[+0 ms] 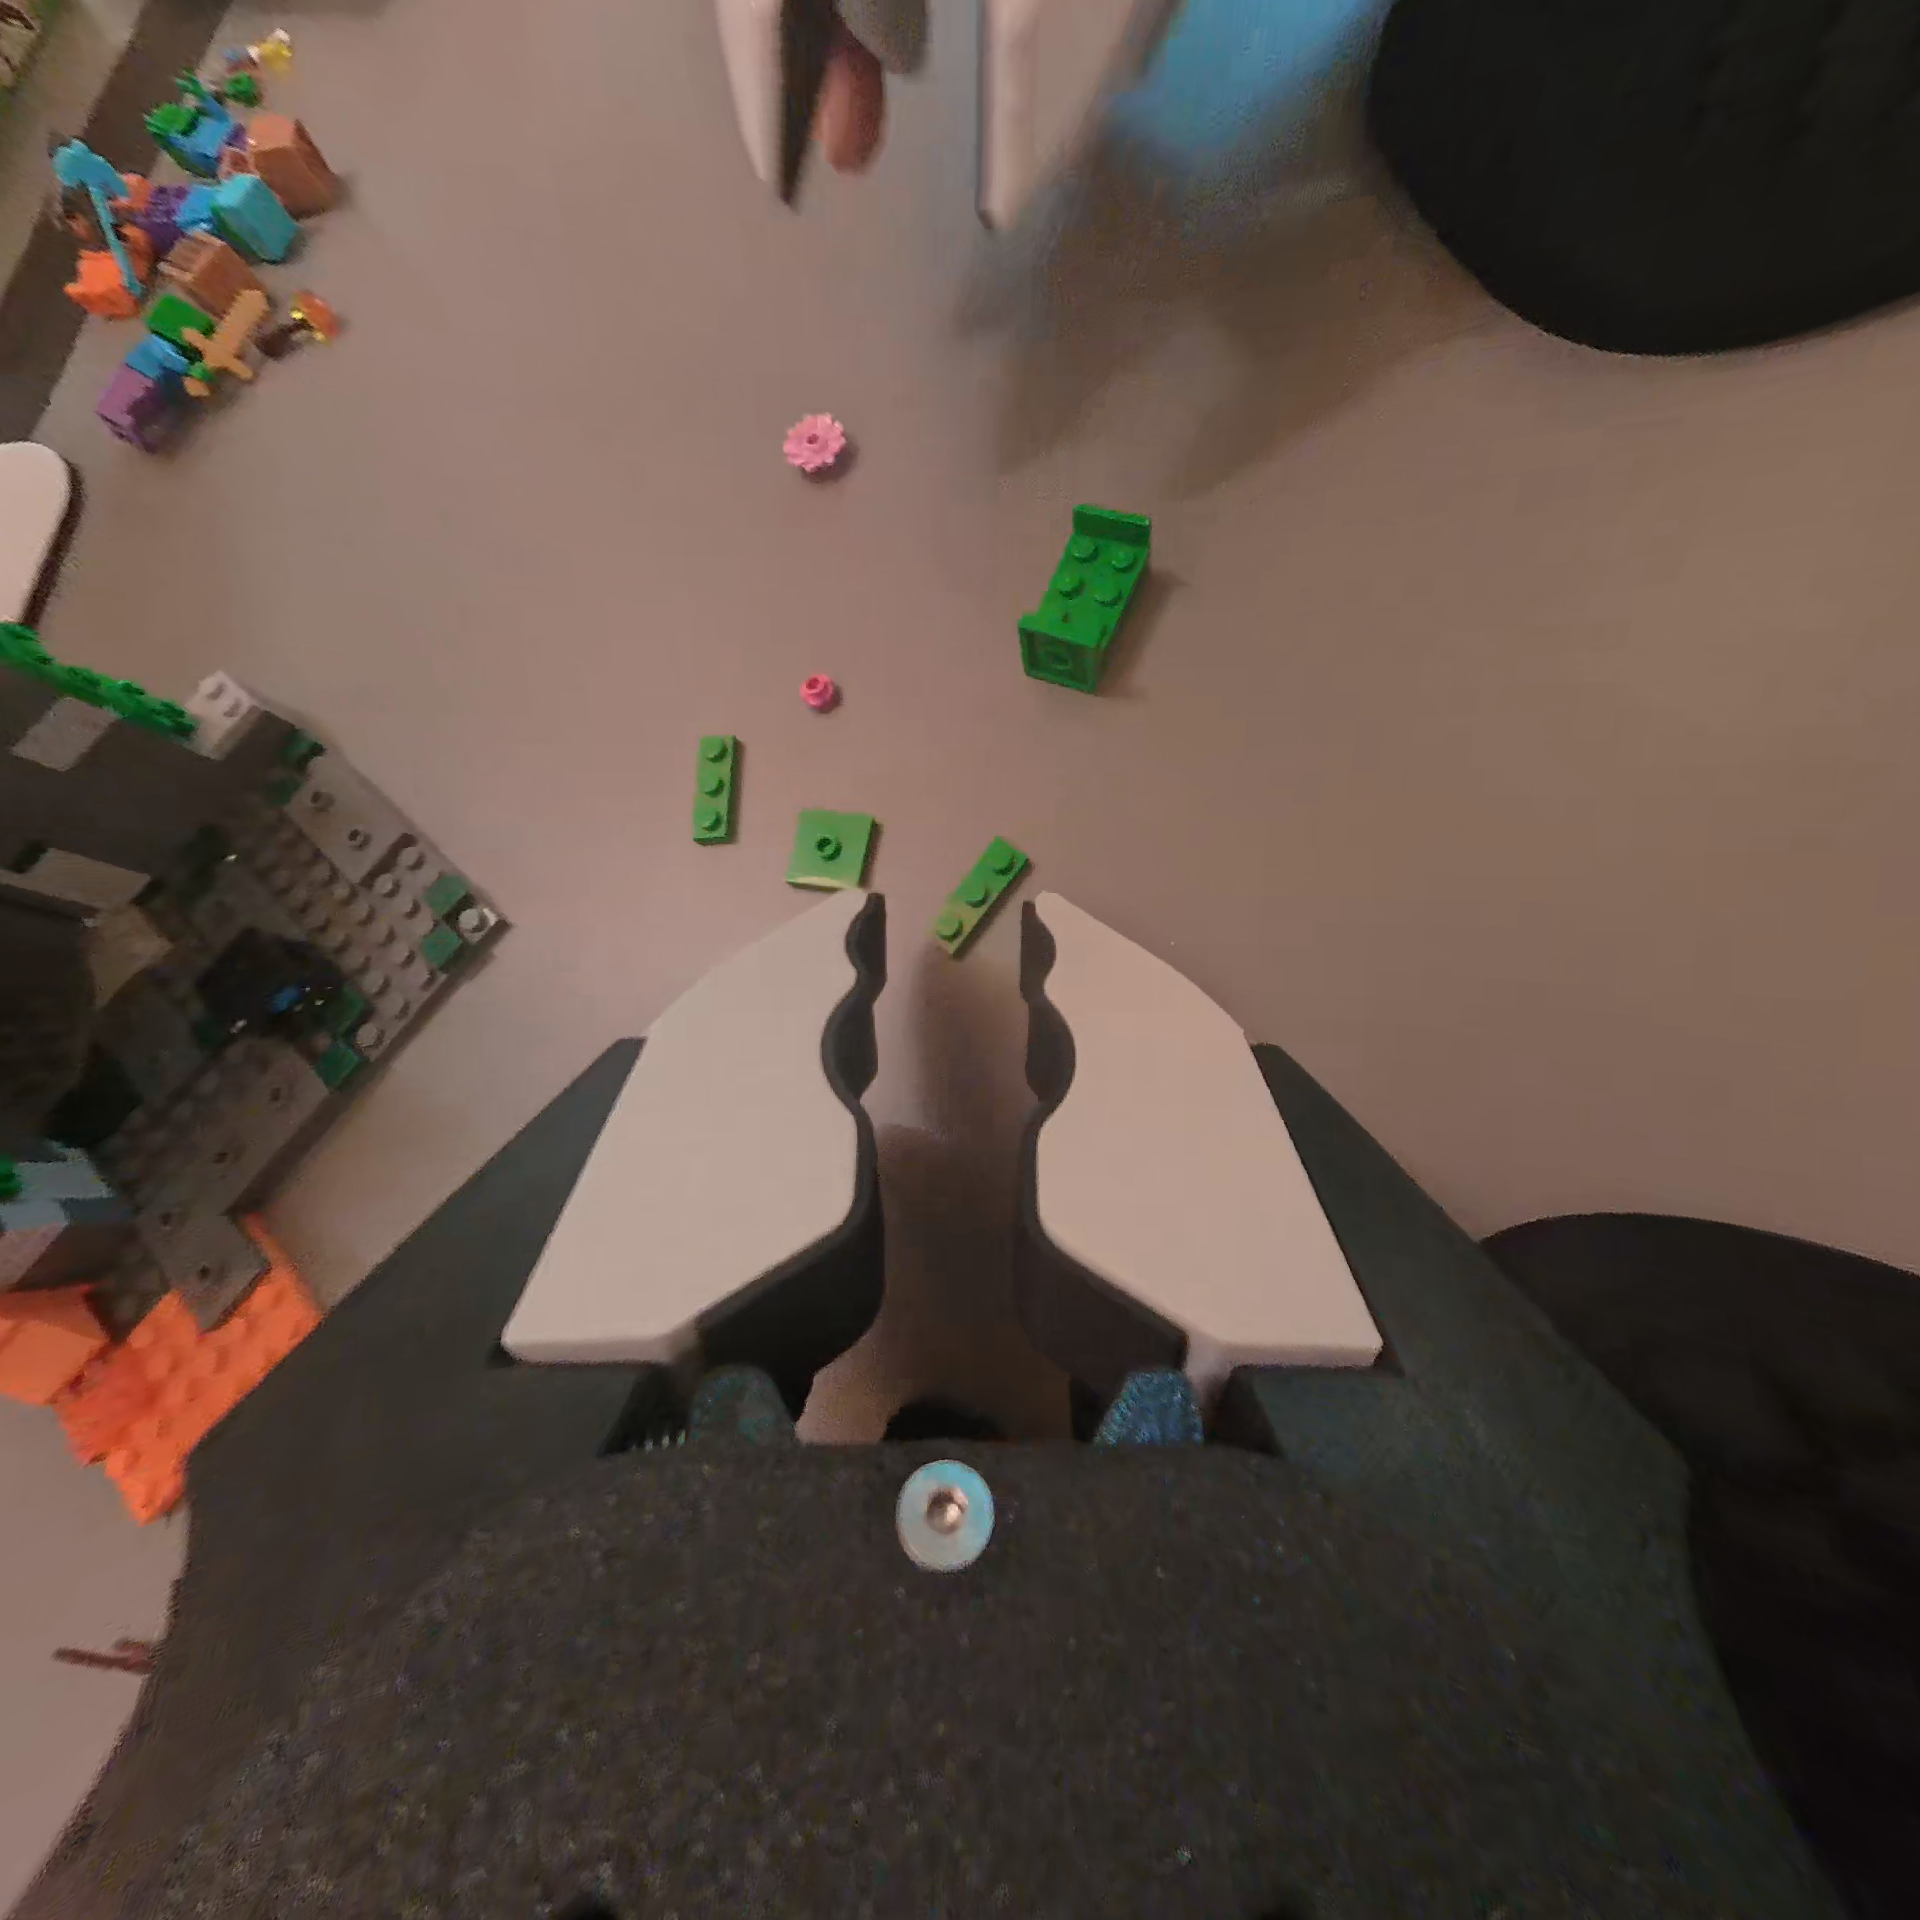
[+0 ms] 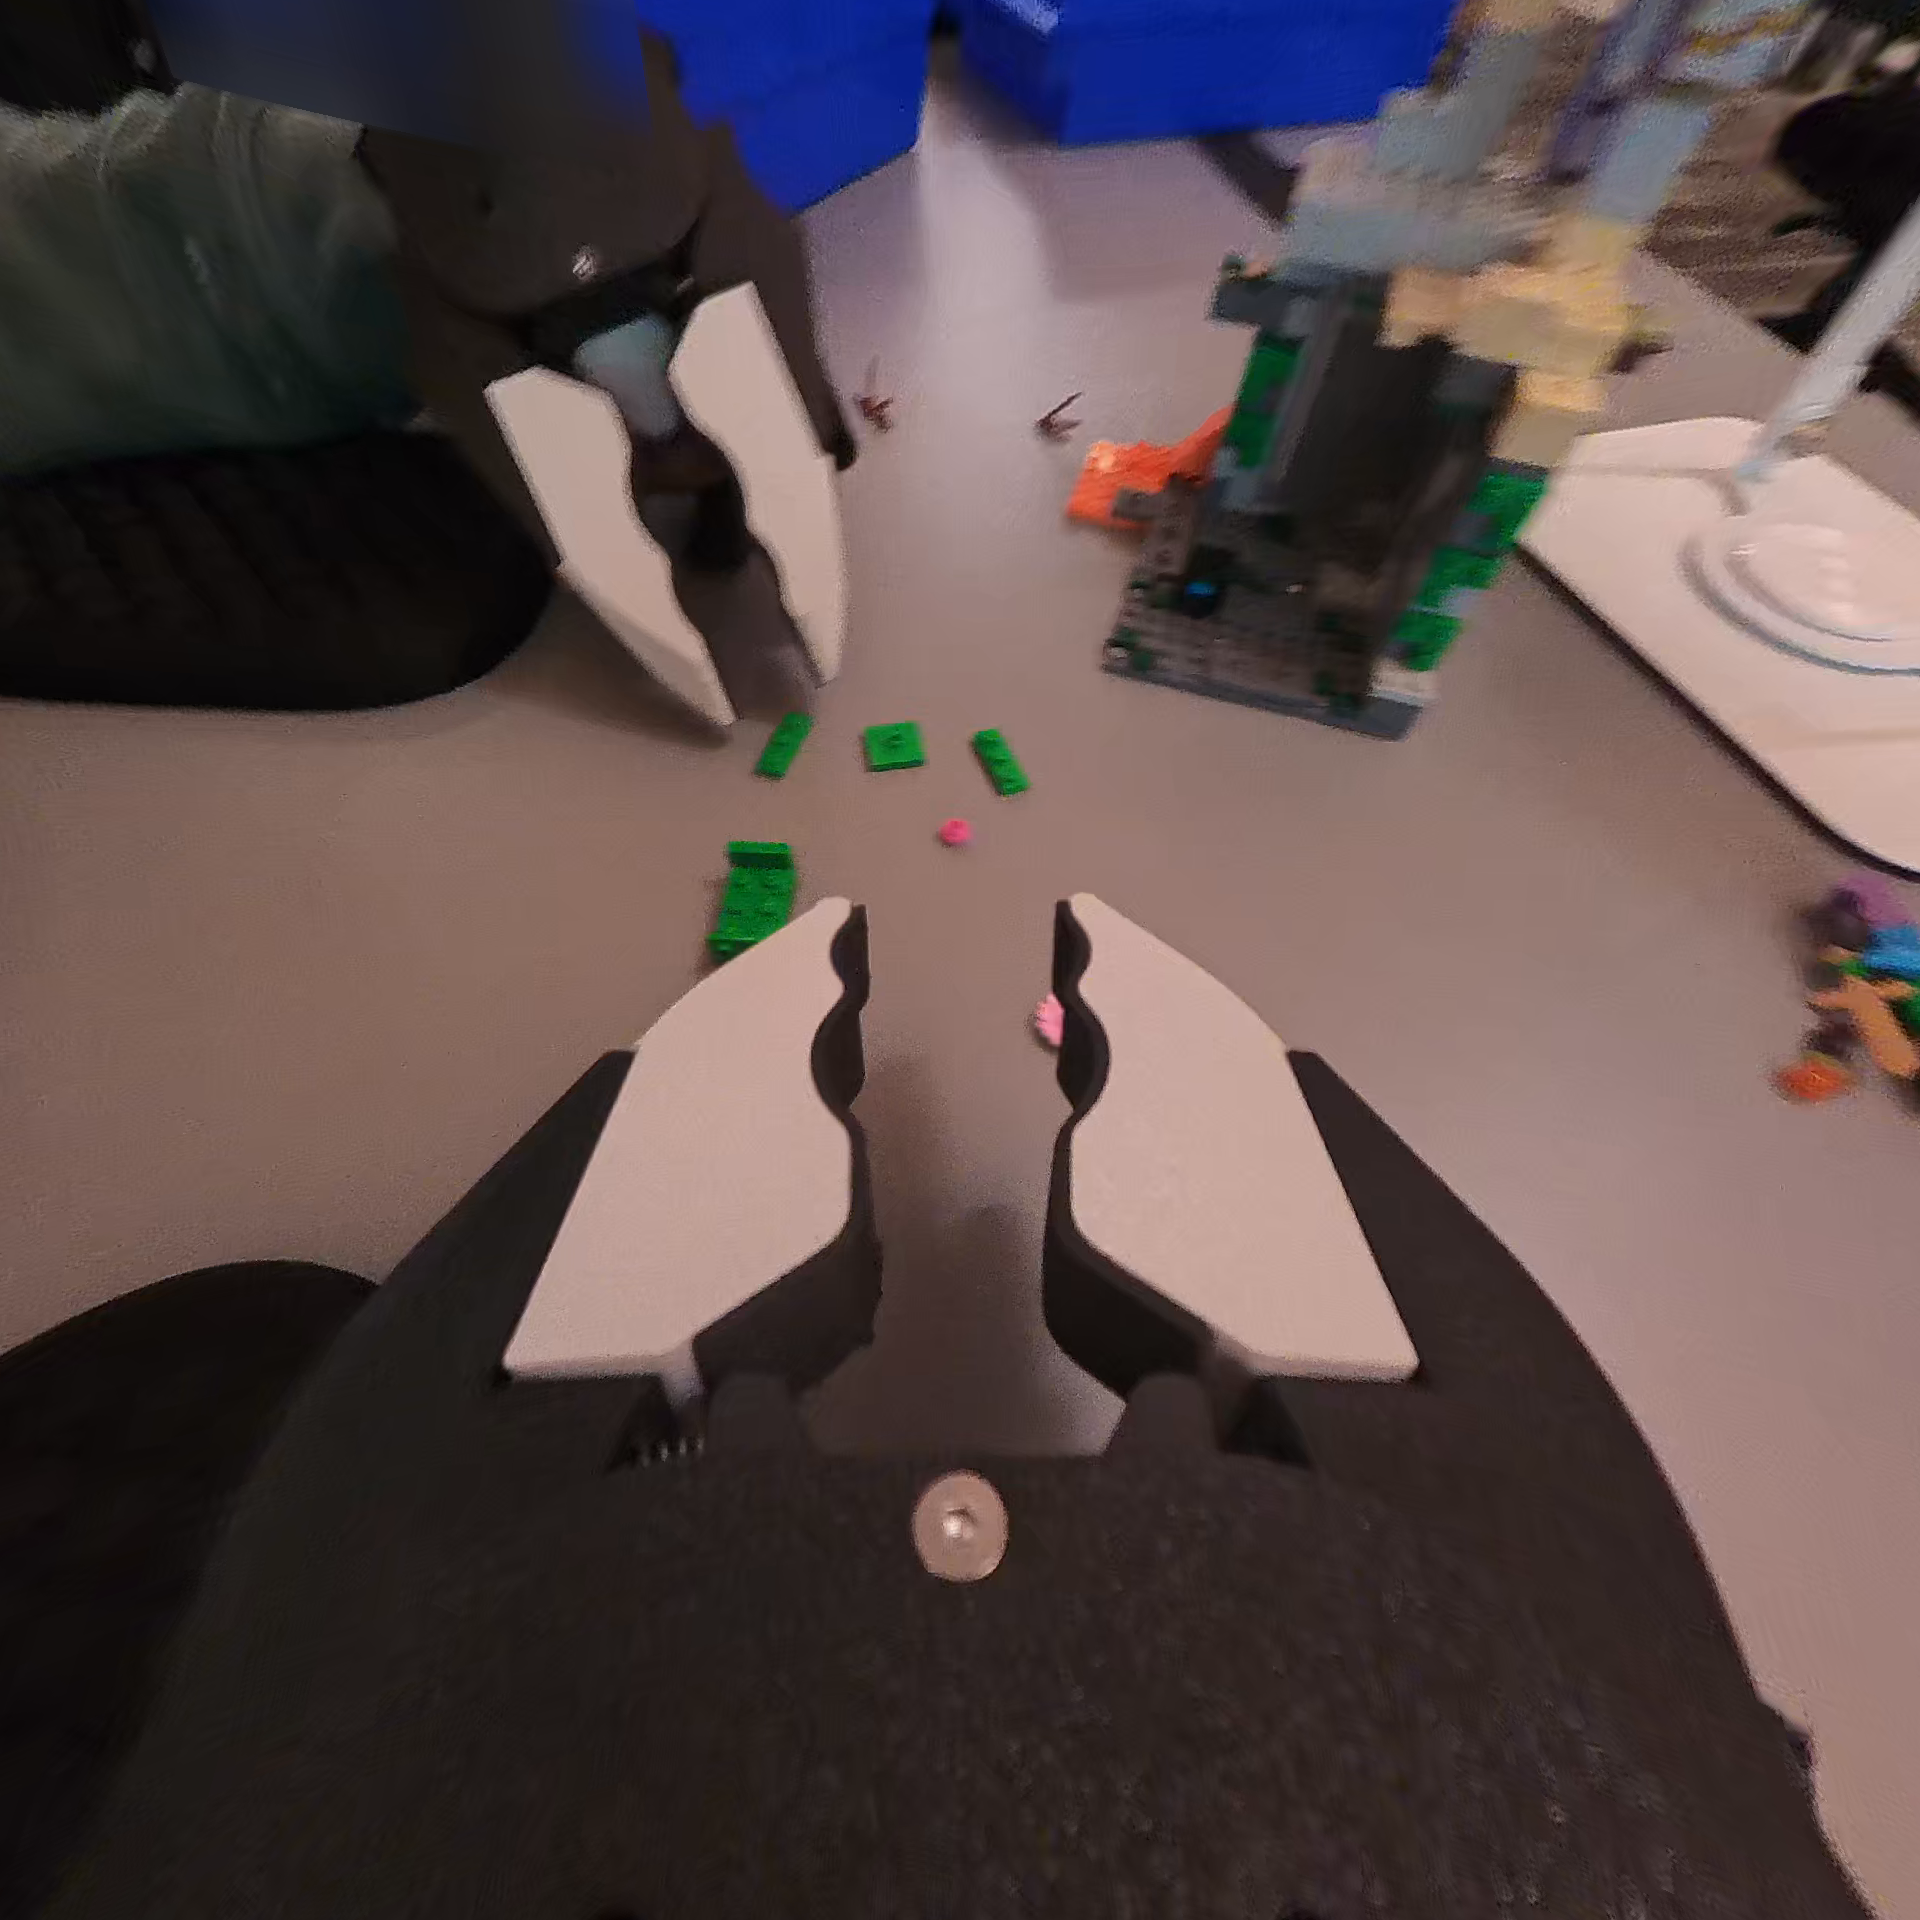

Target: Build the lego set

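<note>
Both the left gripper (image 1: 953,914) and right gripper (image 2: 961,914) hung empty, jaws apart. Beside the green square plate (image 1: 829,850), a thin green strip (image 1: 979,894) looked light, rigid, best pinched across its long edges.

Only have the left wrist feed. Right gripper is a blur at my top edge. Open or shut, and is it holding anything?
Observer: The right gripper is open and empty.
Operator: Where is it relative to the pink flower?
Observer: The pink flower lies on the table, peeking out at the inner edge of its right finger, partly hidden.
Operator: The grey build is cut off for me. How does it top out?
Observer: The build has a dark tower that rises to a blurred tan and pale-blue top.
</note>
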Tool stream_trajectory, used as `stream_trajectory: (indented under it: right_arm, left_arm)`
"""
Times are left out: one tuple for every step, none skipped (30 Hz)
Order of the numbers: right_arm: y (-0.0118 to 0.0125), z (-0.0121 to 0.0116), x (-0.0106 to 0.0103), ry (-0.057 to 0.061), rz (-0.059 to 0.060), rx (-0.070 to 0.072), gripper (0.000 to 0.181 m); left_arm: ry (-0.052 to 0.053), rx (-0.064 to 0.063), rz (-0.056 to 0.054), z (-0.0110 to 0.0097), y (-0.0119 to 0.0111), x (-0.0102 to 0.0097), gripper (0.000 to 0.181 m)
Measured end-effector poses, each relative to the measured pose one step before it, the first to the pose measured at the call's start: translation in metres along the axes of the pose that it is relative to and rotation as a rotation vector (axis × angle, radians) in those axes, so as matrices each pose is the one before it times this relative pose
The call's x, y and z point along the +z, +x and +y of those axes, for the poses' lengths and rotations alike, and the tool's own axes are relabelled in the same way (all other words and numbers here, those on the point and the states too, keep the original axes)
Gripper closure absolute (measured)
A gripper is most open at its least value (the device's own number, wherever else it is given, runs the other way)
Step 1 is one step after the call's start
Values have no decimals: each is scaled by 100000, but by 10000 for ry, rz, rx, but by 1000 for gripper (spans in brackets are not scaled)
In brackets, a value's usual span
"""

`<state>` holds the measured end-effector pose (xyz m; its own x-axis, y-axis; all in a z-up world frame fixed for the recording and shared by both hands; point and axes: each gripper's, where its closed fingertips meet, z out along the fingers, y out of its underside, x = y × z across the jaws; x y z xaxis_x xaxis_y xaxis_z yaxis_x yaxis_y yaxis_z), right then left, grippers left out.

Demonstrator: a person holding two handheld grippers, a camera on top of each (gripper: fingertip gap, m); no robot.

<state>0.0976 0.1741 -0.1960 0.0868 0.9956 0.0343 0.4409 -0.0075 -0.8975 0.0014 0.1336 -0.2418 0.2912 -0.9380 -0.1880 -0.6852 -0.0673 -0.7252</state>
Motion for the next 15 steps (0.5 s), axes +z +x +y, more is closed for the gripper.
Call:
stream_trajectory:
  right_arm:
    - [876, -34, -580, 245, 207, 214, 149]
    - [789, -11, -495, 219, 146, 284, 150]
    - [669, -20, -396, 193, 100, 313, 151]
    - [522, -31, -298, 168, 66, 265, 152]
    - [329, -36, -212, 126, 11, 185, 152]
    - [174, -59, -125, 95, -14, 112, 152]
    - [98, -49, -45, 62, 0, 60, 153]
    - [24, -1, 37, 15, -11, 17, 153]
    - [-41, 64, 91, -29, -19, -11, 153]
    - [-77, 140, 126, -60, -20, -24, 153]
    - [-91, 162, 160, -73, -21, -27, 153]
    - [-87, 190, 171, -76, -27, -13, 153]
    - [-63, 192, 180, -84, -17, 10, 153]
    - [-58, 152, 155, -71, -27, 17, 153]
    - [-70, 115, 143, -54, -40, 30, 153]
  left_arm:
    - [-39, -4, 78, 55, 153, 135, 157]
    - [-33, 6, 54, 60, 112, 110, 157]
    - [-17, 19, 25, 37, 45, 98, 157]
    - [-18, 9, -21, 50, -51, 97, 157]
    - [-34, -12, 28, 81, -29, 105, 157]
    - [-26, -34, 44, 79, -56, 117, 157]
    - [63, -58, 81, -64, -75, 81, 159]
    - [4, -43, 109, 4, -66, 50, 160]
    - [7, -32, 144, 15, -12, 43, 161]
    - [16, -54, 196, 9, 78, 35, 163]
    - [20, -65, 206, 12, 125, 19, 165]
    - [32, -35, 85, -8, -19, 39, 165]
    - [10, 7, 26, -16, -61, 22, 164]
    - [-38, 34, 77, -3, 50, 17, 166]
    - [-64, 37, 70, 4, 54, 10, 166]
